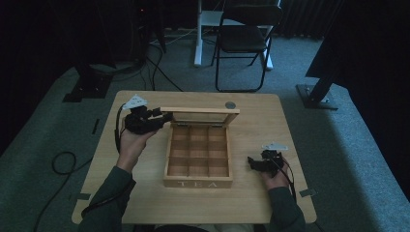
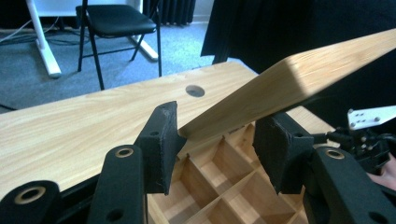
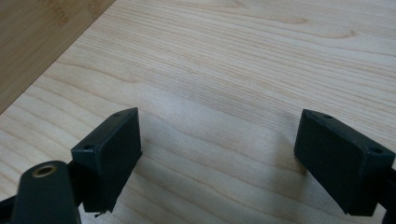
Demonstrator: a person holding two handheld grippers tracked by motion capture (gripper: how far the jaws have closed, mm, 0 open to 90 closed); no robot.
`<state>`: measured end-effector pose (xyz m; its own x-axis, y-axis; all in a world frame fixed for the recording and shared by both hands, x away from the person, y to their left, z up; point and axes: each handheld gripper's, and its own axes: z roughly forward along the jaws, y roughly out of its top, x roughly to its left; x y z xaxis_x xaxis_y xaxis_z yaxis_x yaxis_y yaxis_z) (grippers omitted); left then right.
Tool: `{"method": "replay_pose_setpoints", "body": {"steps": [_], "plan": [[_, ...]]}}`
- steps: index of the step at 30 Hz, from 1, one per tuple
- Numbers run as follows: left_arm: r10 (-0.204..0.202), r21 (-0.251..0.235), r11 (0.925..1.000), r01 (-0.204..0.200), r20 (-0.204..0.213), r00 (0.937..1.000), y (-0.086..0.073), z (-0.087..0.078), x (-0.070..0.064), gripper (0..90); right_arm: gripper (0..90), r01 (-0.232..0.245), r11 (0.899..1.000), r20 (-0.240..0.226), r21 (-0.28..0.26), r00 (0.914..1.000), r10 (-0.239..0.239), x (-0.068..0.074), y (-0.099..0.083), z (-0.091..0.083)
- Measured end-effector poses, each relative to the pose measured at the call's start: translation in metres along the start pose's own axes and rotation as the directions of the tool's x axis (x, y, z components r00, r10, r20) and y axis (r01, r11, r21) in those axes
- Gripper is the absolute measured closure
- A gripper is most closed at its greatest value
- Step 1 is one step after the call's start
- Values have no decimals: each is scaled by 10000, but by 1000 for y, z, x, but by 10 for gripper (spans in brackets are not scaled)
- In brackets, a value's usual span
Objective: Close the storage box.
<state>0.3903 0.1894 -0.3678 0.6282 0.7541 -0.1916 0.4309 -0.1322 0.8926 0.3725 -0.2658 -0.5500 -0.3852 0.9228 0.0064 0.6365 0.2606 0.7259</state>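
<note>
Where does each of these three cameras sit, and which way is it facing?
High view: above the person's side, looking down on the table; forearms, both hands show.
Left gripper view: rides the left gripper, facing the tea box and its raised lid; jaws spread around the lid.
Right gripper view: rides the right gripper, facing bare tabletop; jaws apart.
Shared: high and left views show the box.

The raised pale wooden lid (image 2: 289,84) of the tea box runs off the right edge of the left gripper view, its far end unseen. Whether the left tongs (image 2: 217,149) touch the lid cannot be told. The wooden compartmented box (image 2: 219,186) is cropped by the bottom edge. In the high view, the person's dark green sleeves (image 1: 109,198) are cut off below the light wooden worktop (image 1: 251,203).
</note>
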Motion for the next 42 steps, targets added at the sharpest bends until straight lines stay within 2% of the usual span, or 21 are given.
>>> {"method": "replay_pose_setpoints", "body": {"steps": [4,12,20,24,29,37,42], "plan": [[-185,48,9998,185,74,9998,-6,4,3,498,143,10,10000,0,-3,10000,-10,0,0,0],[-211,-9,9998,211,221,9995,-12,7,7,468,143,11,10000,0,-2,10000,-11,0,0,0],[-236,177,9996,231,293,9993,-21,11,9,453,143,4,10000,-1,9,10000,-4,0,0,0],[-389,208,9991,380,413,9984,-26,13,12,448,143,8,10000,1,7,10000,-8,0,0,0],[-469,469,9979,454,331,9983,-33,18,14,447,143,9,10000,3,-7,10000,-9,0,0,0],[-438,804,9959,411,314,9985,-45,23,16,445,143,0,10000,0,-1,10000,0,0,0,0],[-336,848,9959,307,331,9989,-52,22,15,446,143,11,10000,3,-9,10000,-11,0,0,0]]}}
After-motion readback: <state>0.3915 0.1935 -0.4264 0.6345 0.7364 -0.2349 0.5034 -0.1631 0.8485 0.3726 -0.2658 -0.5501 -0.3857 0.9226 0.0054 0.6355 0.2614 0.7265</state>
